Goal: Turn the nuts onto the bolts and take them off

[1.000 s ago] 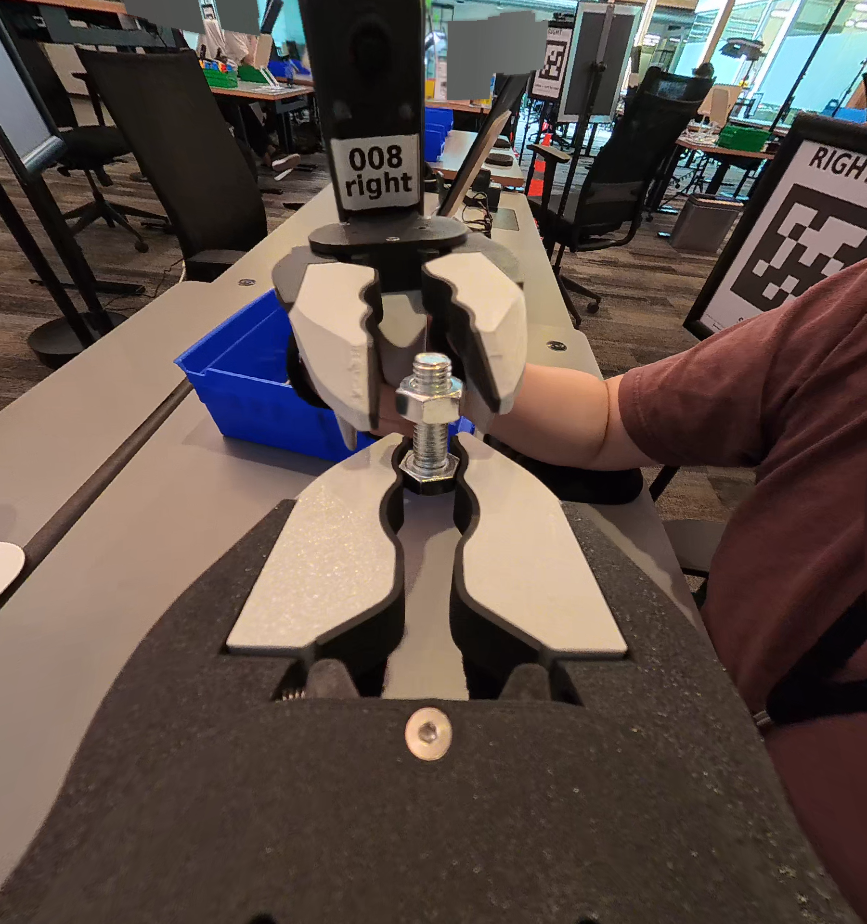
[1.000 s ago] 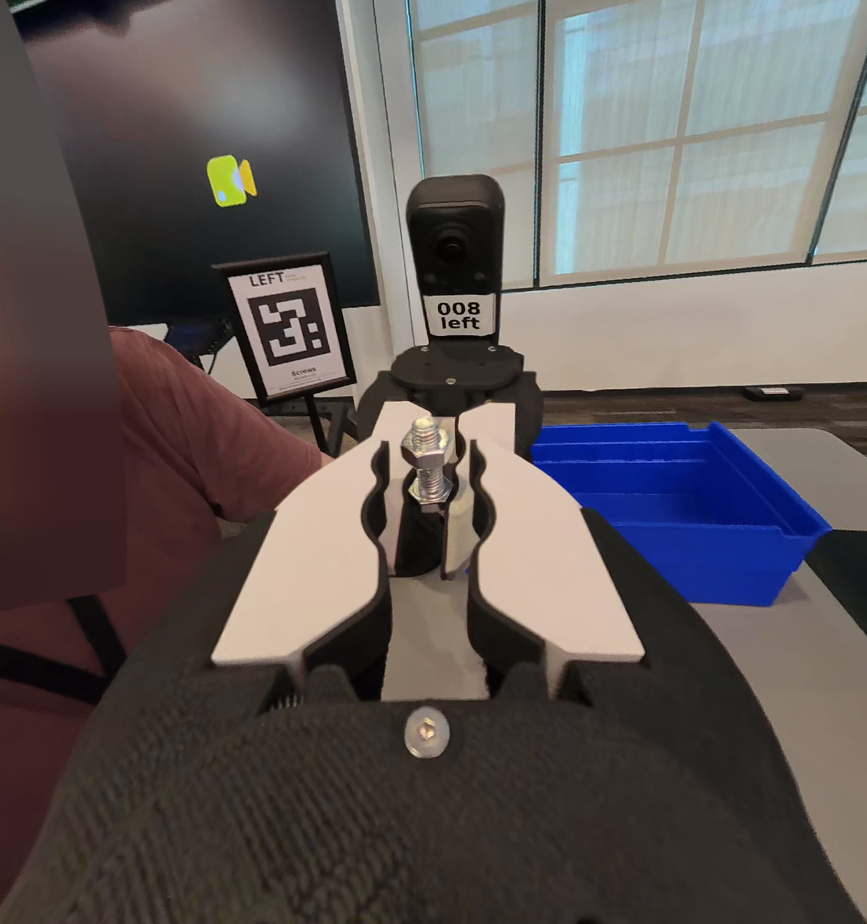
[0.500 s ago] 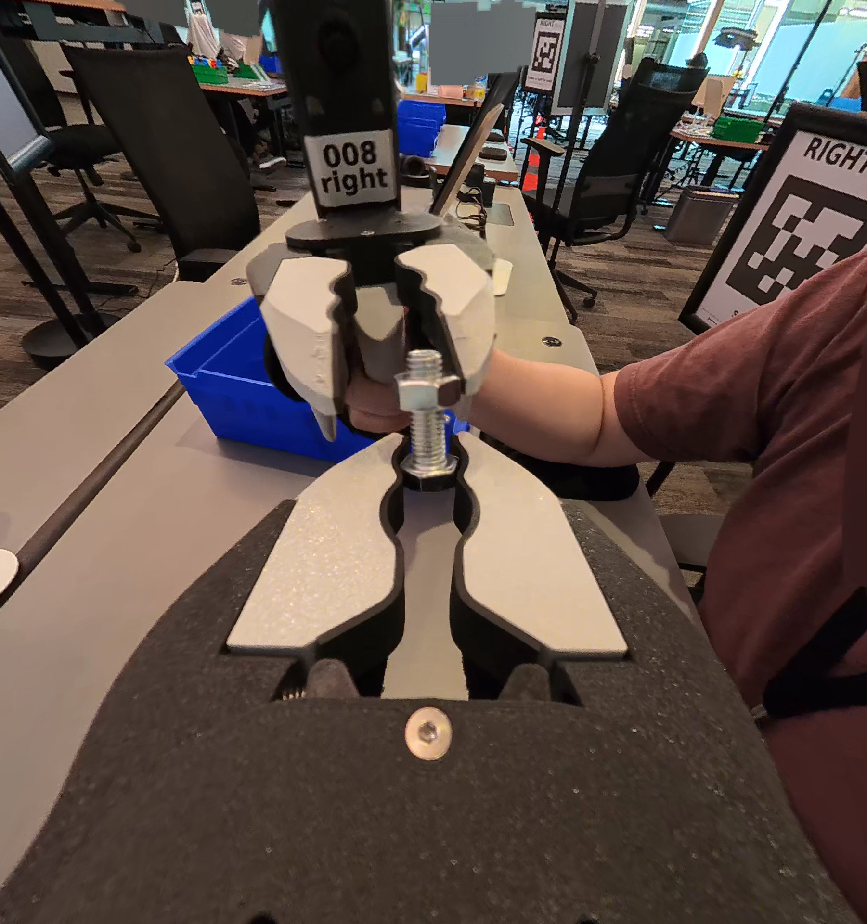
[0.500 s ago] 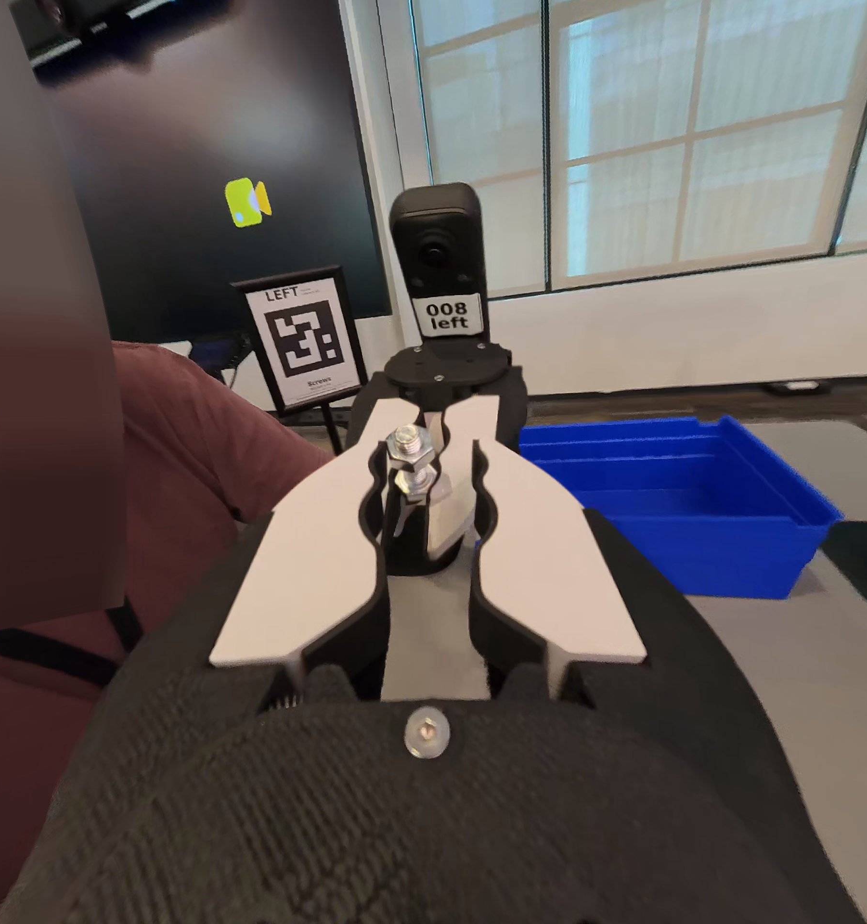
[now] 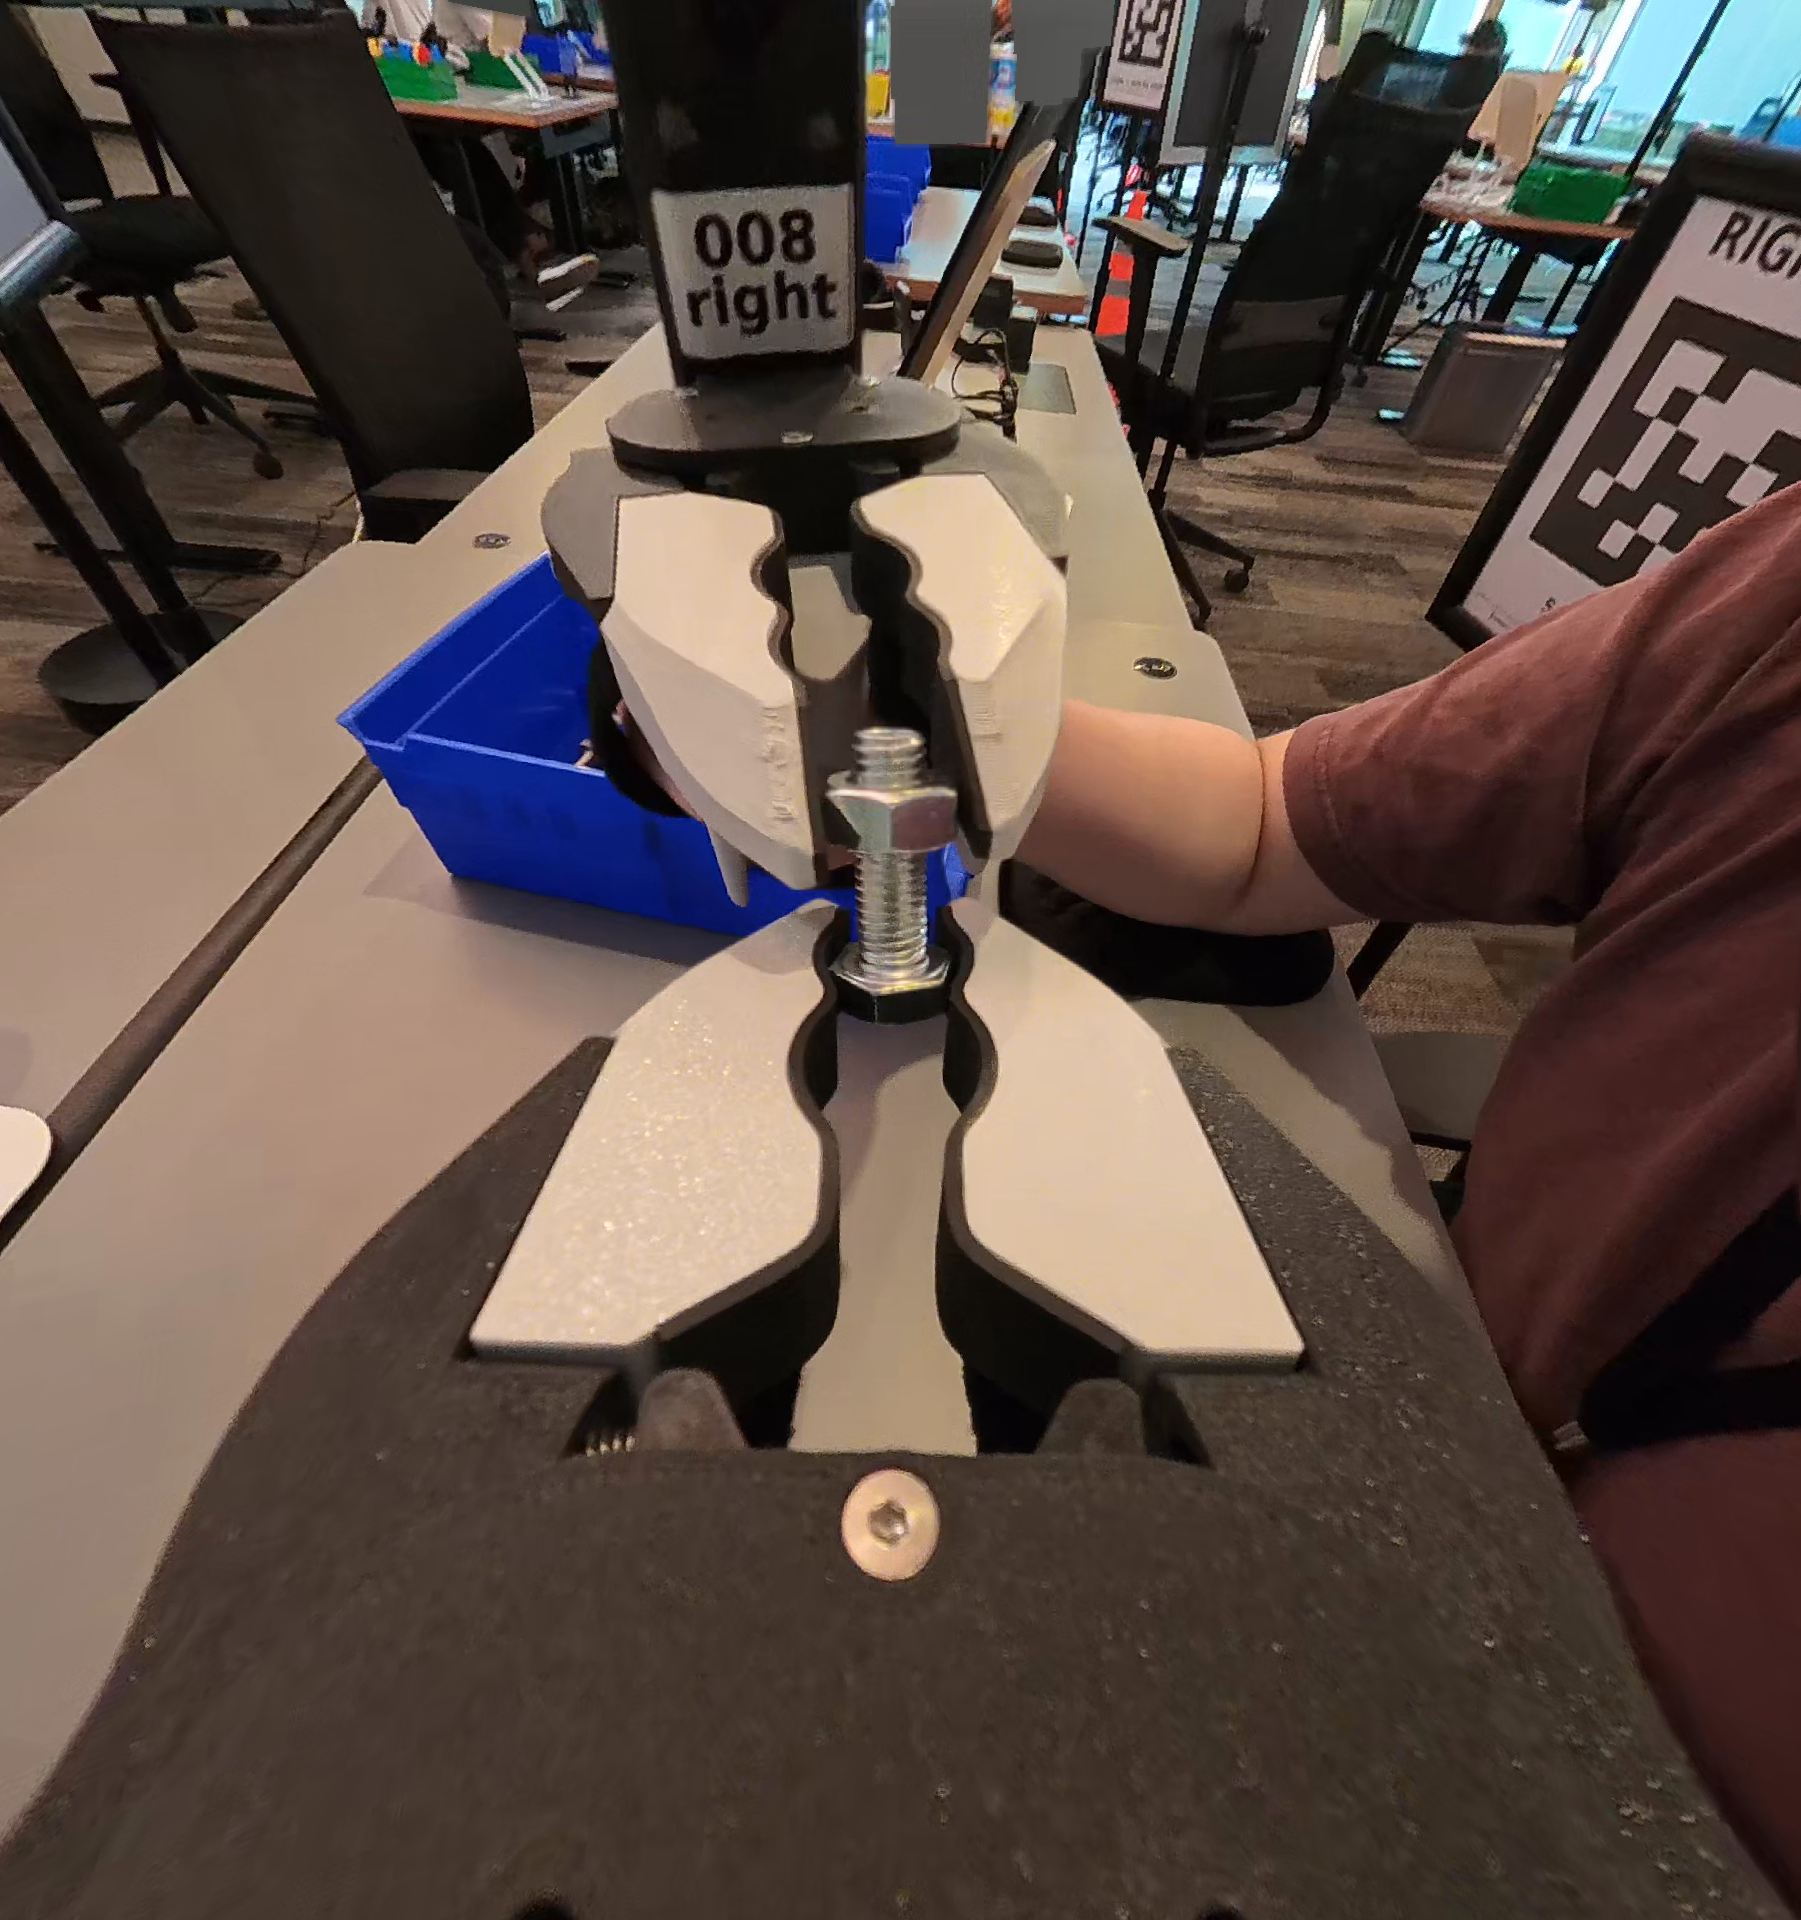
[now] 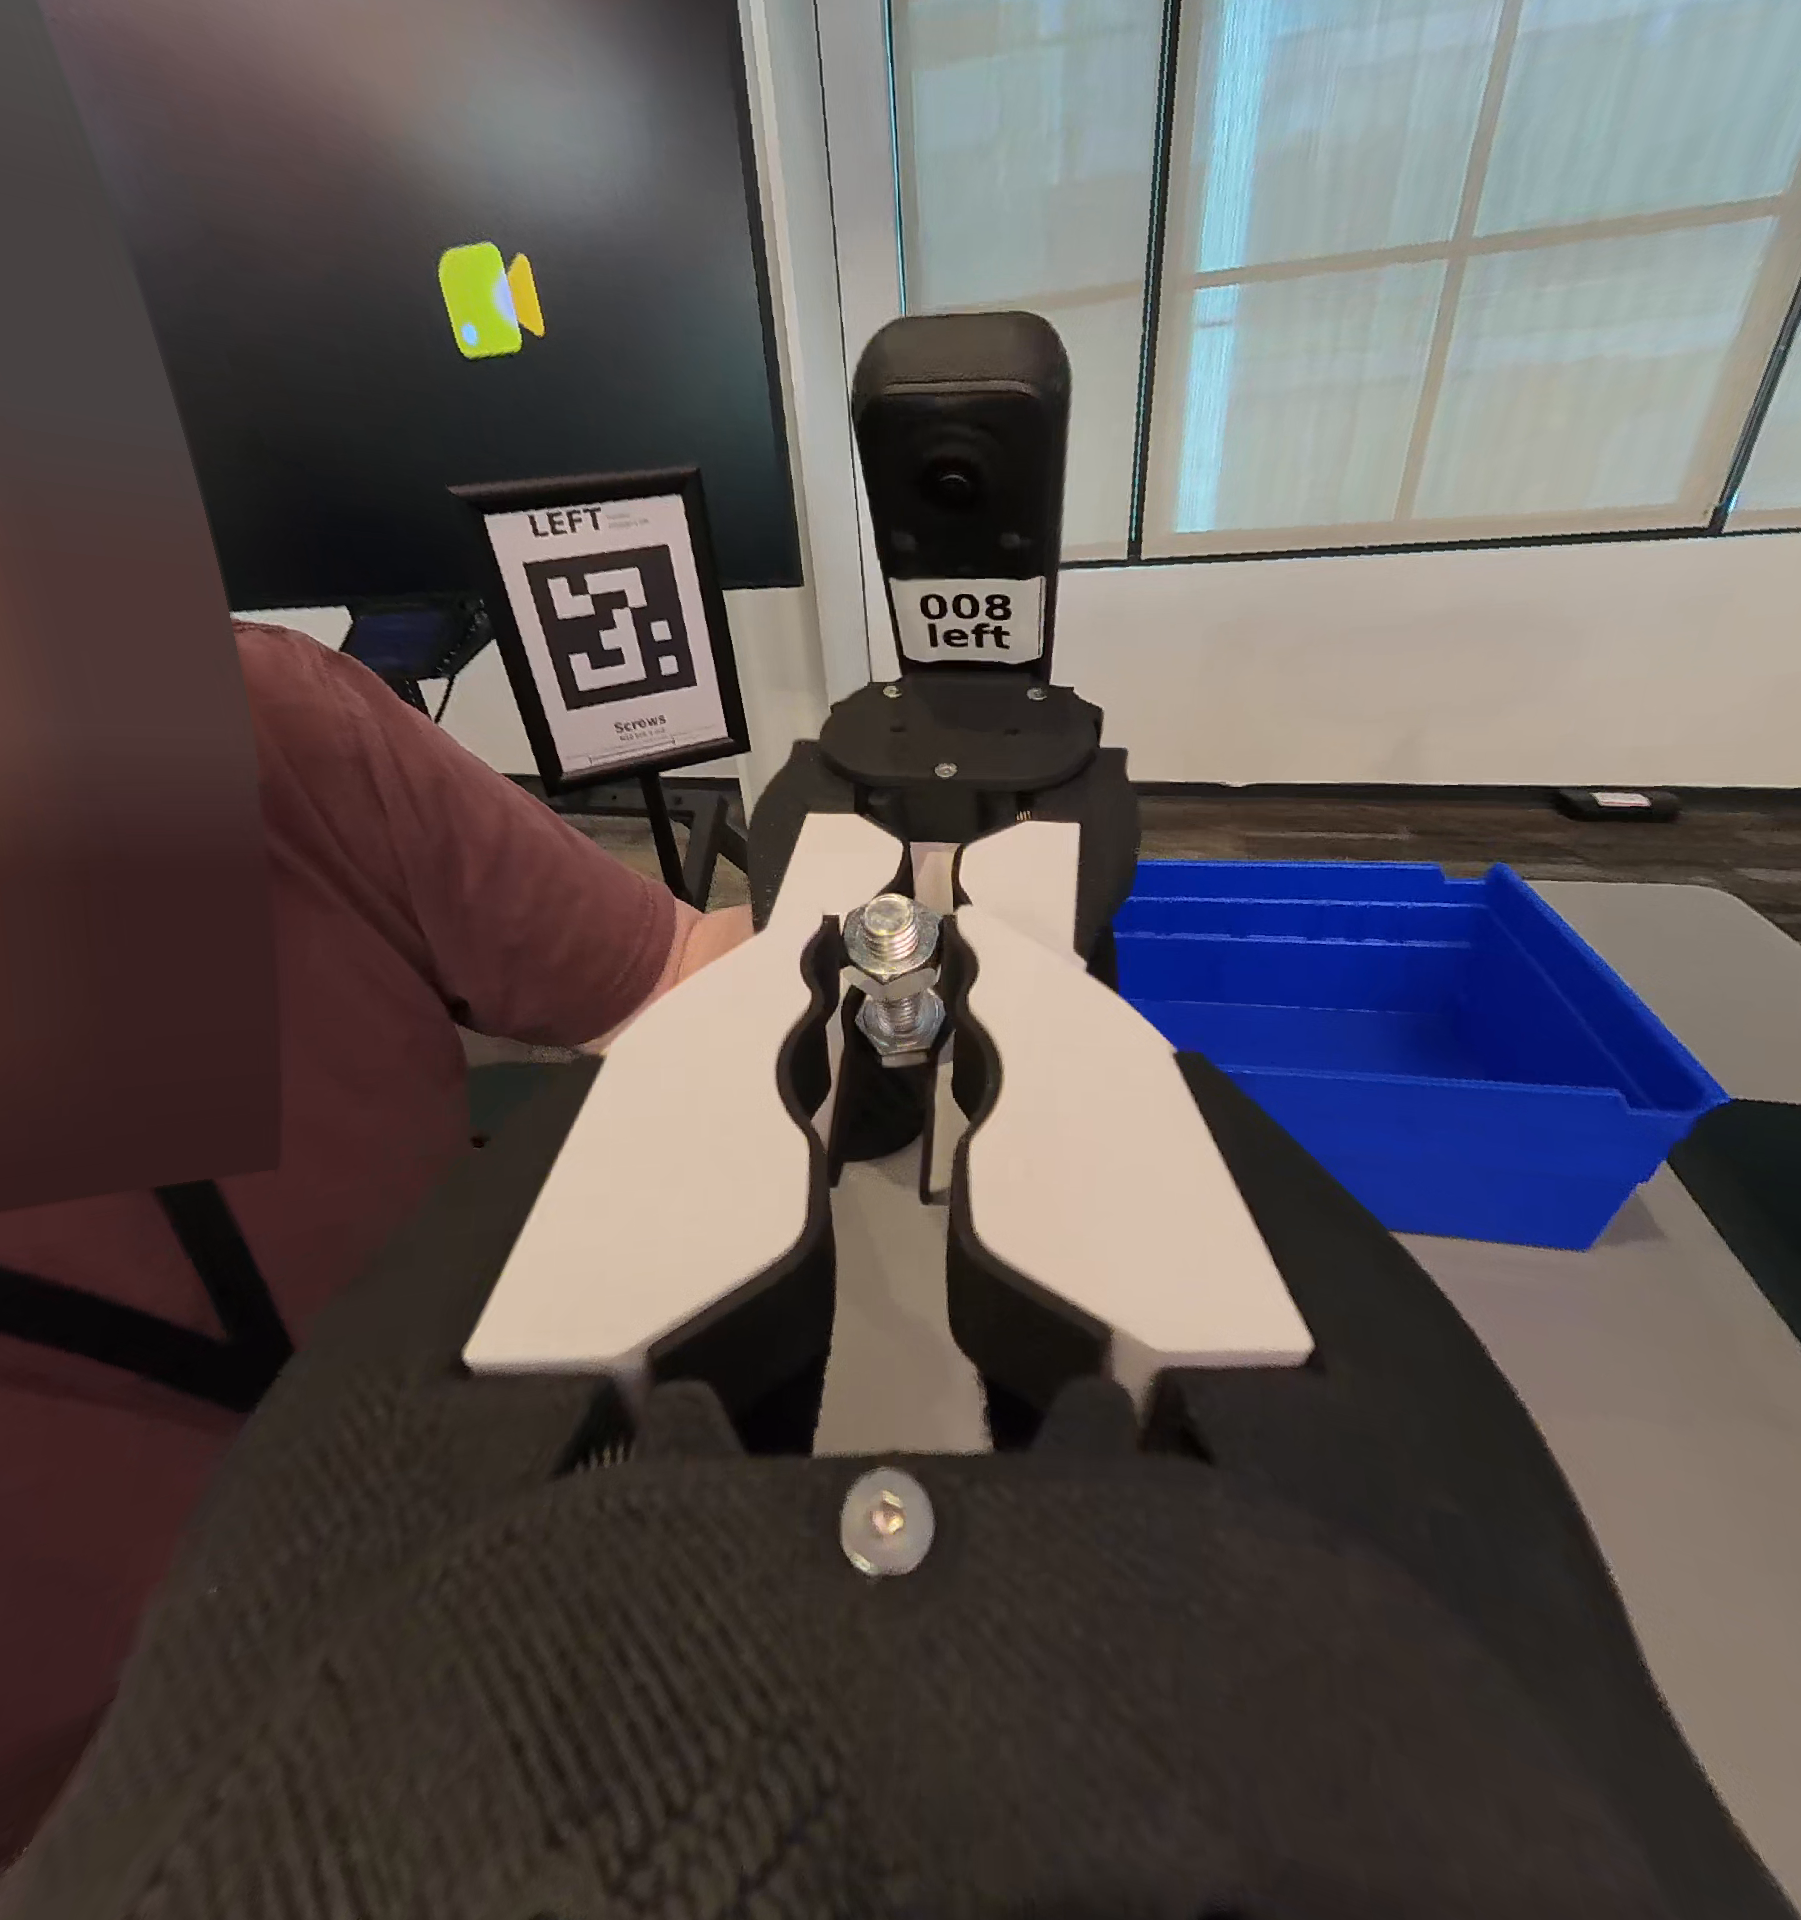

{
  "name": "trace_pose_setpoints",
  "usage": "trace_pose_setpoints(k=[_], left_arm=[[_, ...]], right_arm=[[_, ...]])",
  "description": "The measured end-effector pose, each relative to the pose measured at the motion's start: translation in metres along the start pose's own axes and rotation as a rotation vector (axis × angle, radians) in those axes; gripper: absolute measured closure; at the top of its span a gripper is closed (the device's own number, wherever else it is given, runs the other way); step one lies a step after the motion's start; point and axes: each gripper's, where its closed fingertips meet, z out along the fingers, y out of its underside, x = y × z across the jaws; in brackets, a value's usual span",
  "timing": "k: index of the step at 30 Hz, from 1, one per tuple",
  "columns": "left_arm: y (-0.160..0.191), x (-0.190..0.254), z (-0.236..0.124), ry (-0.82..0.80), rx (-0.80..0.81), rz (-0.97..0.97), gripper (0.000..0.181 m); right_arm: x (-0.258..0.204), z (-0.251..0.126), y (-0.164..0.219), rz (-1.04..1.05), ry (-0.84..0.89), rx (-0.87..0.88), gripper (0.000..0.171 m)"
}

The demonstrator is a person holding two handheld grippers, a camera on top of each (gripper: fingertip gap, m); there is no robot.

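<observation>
My left gripper [image 5: 888,961] clamps the bolt [image 5: 889,896] head; my right gripper [image 6: 891,971] clamps the nut [image 5: 891,816].

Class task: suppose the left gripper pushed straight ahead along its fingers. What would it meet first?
Probably the right gripper, which faces the left gripper just beyond the bolt and grips the nut; depth is uncertain.

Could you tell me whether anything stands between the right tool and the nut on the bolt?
Nothing visible does. The right tool is already closed on the nut, partway down the bolt, whose head sits in the left tool.
</observation>
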Motion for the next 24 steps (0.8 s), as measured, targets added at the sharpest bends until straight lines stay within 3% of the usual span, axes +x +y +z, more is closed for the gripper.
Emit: trace_pose_setpoints(k=[9, 12, 19, 24], left_arm=[[0.0, -0.002, 0.001, -0.02, 0.001, 0.024, 0.167], [-0.004, -0.007, 0.0, -0.06, 0.02, 0.02, 0.167], [-0.012, 0.002, -0.003, 0.01, 0.074, 0.004, 0.167], [-0.011, 0.004, -0.003, 0.018, 0.068, 0.002, 0.167]], right_arm=[[-0.001, -0.001, -0.001, 0.009, -0.018, 0.019, 0.152], [0.002, -0.004, -0.008, 0.013, 0.005, 0.054, 0.136], [0.017, -0.018, -0.007, -0.001, 0.078, 0.034, 0.148], [-0.002, -0.01, -0.013, 0.033, -0.035, 0.075, 0.138]])
